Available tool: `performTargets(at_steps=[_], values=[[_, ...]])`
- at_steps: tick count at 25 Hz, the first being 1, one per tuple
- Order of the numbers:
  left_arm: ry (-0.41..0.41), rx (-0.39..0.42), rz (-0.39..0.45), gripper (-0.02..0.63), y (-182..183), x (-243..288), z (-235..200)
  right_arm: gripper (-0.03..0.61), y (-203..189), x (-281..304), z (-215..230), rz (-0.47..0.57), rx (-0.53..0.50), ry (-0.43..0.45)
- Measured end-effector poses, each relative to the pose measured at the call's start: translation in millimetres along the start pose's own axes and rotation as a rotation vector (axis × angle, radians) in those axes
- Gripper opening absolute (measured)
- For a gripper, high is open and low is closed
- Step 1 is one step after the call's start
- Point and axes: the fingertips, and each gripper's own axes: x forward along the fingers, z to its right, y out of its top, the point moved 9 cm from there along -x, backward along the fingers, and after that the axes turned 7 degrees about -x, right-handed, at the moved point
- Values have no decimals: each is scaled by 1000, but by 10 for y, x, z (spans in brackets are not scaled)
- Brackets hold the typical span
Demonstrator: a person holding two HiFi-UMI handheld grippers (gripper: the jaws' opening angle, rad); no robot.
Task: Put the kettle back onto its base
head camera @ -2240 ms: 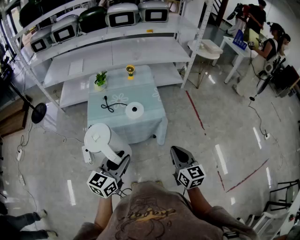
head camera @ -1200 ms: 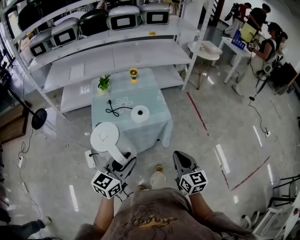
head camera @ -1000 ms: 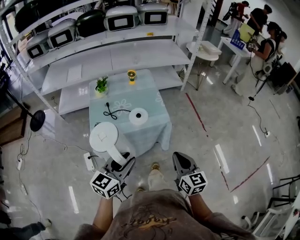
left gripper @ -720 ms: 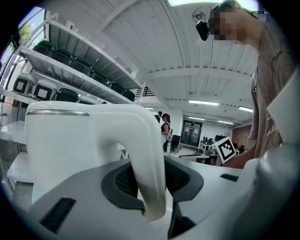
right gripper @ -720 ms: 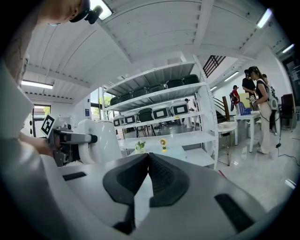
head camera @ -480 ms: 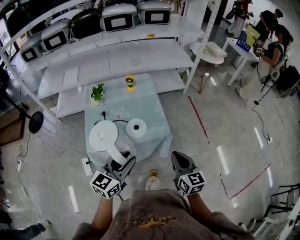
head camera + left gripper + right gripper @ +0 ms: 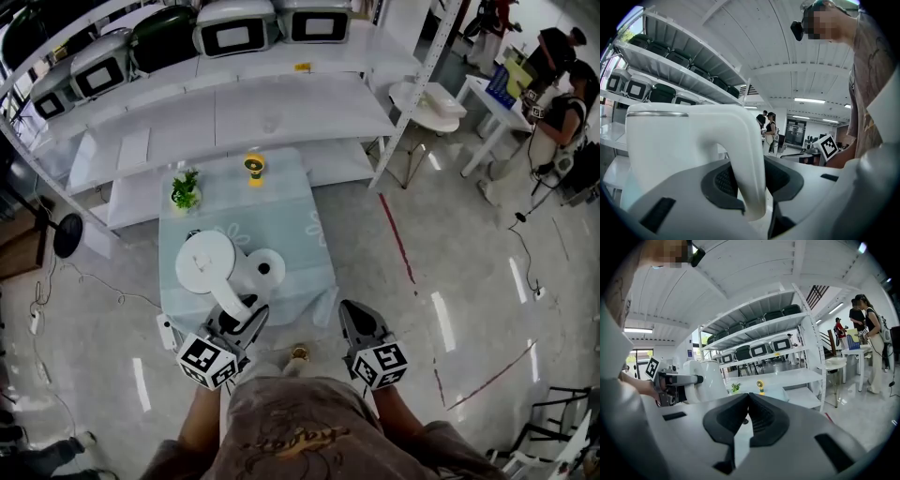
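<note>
Firmly clamped between the dark, ribbed jaws of the left gripper (image 7: pixel 747 190) is the curved, glossy handle (image 7: pixel 749 154) of a smooth white plastic kettle (image 7: pixel 206 262), held just ahead of it. Its round, flat base (image 7: pixel 269 269) lies just ahead and right, on a pale cloth-covered table (image 7: pixel 281 211). The right gripper (image 7: pixel 749 401) is empty, its jaws pressed together.

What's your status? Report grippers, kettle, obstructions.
Left gripper shut on kettle handle; right gripper shut, empty. Kettle held up near base, not seated. Plant at table's far end, clear of base.
</note>
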Motion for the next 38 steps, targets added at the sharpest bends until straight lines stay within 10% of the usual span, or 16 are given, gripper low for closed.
performTargets(at_steps=[38], values=[[-139, 4, -164, 138, -636, 1271, -1093, 2, -96, 423, 371, -119, 50, -211]])
